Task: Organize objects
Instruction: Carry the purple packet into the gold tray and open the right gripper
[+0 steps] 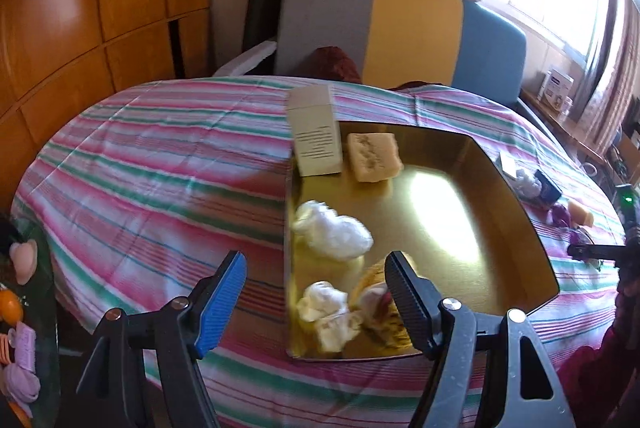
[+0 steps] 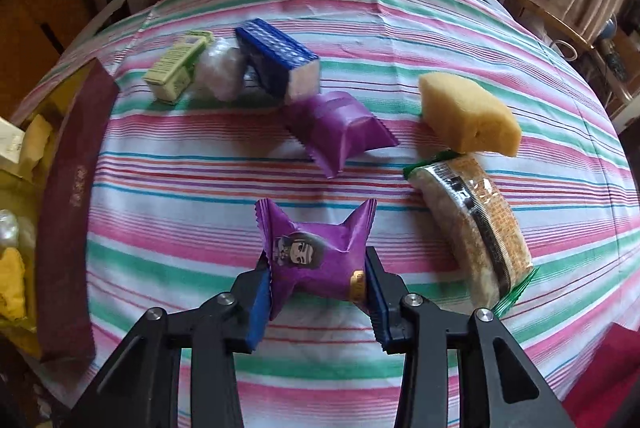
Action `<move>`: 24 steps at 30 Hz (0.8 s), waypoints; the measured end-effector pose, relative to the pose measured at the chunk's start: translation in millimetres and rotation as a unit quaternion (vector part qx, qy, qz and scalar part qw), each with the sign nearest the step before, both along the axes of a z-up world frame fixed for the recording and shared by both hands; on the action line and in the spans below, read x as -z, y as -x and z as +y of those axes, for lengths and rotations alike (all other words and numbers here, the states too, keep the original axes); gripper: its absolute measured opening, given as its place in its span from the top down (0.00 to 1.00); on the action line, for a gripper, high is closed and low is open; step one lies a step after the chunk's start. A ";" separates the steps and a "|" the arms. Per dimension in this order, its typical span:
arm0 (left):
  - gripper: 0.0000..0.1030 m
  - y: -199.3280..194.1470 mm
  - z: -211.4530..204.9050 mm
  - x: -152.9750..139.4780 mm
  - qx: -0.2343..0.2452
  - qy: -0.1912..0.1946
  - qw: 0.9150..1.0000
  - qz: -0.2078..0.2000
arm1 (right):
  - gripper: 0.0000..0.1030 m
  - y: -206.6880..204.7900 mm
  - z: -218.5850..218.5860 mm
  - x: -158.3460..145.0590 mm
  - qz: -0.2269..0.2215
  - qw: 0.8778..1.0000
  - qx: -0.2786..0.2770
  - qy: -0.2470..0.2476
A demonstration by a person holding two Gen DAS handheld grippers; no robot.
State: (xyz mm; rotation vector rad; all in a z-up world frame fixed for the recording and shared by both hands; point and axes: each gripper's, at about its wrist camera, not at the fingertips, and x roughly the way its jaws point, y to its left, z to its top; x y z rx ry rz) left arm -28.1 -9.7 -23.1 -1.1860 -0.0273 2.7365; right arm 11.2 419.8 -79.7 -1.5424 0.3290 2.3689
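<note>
- Right hand-held gripper (image 2: 318,282): pinching the purple snack packet (image 2: 316,256) between its two pads, held just above the striped cloth.
- Left hand-held gripper (image 1: 316,298): jaws spread wide, holding nothing, hovering over the near edge of the gold tray (image 1: 516,228).
- Done so far, judging by the tray: it already holds a cream carton (image 1: 316,136), a tan sponge block (image 1: 374,156), two white wads and a yellowish item, too blurred to identify.
- Left to sort, on the cloth: second purple packet (image 2: 340,130), blue box (image 2: 280,62), green carton (image 2: 178,68), white wrapped ball (image 2: 220,70), yellow sponge (image 2: 468,112), wrapped cracker pack (image 2: 476,228). Task looks under half done.
- Surface: desk under a pink, green and white striped cloth (image 2: 360,8), slightly creased.
- Room: chair back in grey, yellow and blue panels (image 1: 400,28), wooden cabinets left, bright curtained window right.
</note>
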 end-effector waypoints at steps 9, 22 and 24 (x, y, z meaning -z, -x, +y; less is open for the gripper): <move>0.37 4.5 -23.8 5.5 -0.027 -0.003 1.000 -0.005 | 0.59 8.9 -54.6 -69.2 0.121 0.990 -0.068 0.030; 0.37 13.4 -36.9 22.4 -0.036 -0.029 0.998 -0.037 | 0.59 147.4 -261.9 -27.1 0.055 0.966 -0.232 0.104; 0.37 14.7 -39.1 23.8 -0.037 -0.034 0.998 -0.042 | 0.57 168.0 -279.4 -10.8 0.034 0.967 -0.223 0.117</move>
